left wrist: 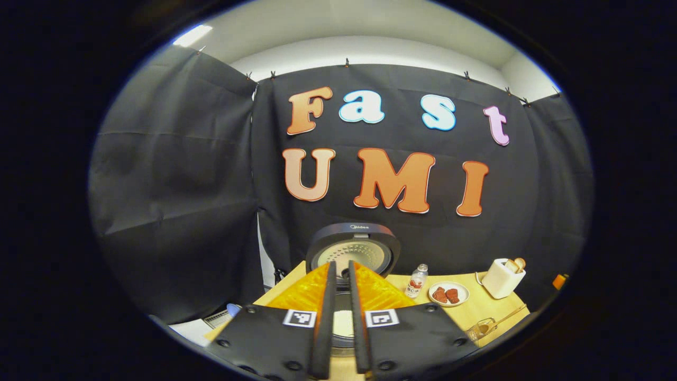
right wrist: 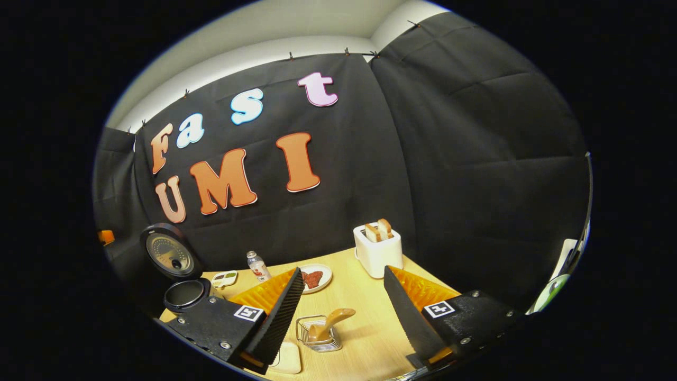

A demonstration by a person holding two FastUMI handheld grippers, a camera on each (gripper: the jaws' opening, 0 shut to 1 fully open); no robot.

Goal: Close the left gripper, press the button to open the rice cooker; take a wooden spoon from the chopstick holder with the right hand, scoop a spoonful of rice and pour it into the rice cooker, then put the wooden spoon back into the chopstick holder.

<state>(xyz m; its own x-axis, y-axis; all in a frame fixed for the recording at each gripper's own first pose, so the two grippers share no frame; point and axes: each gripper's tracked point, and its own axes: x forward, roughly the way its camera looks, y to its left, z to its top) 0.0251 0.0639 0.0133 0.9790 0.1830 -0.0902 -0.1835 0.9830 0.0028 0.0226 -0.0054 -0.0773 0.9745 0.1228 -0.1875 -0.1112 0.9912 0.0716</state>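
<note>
Ribbed pads are seen on the right gripper [right wrist: 344,312], whose fingers are spread wide with nothing between them, an opening that is judged to be kept ready for a handle. Directly ahead of the gap, low between the two fingers, the wire chopstick holder [right wrist: 319,334] is set on the wooden table [right wrist: 365,344], and the wooden spoon [right wrist: 332,321] is leaned in it with its handle tilted up and to the right, so that it is offered to a grasp from above. It is not yet touched. Just beside the left-hand finger a pale shallow dish [right wrist: 288,358] is partly hidden; whether the rice is kept there cannot be told. Farther out past the fingertips a plate [right wrist: 316,277] with red pieces, a small bottle [right wrist: 257,266] and a white toaster [right wrist: 377,248] holding bread are placed near the wall.

In the left gripper view, the left gripper [left wrist: 339,309] is held with its fingers narrow, nearly parallel, a slim gap being left and nothing gripped; this closed posture is judged to suit a blunt push on a button. Right beyond the fingertips the rice cooker [left wrist: 353,251] is stood with its lid already raised upright, so the opening step appears done. Through the gap a pale surface is glimpsed, probably the pot. The gripper is judged to be parked there, well apart from the spoon, so that the scooping hand is left room.
</note>
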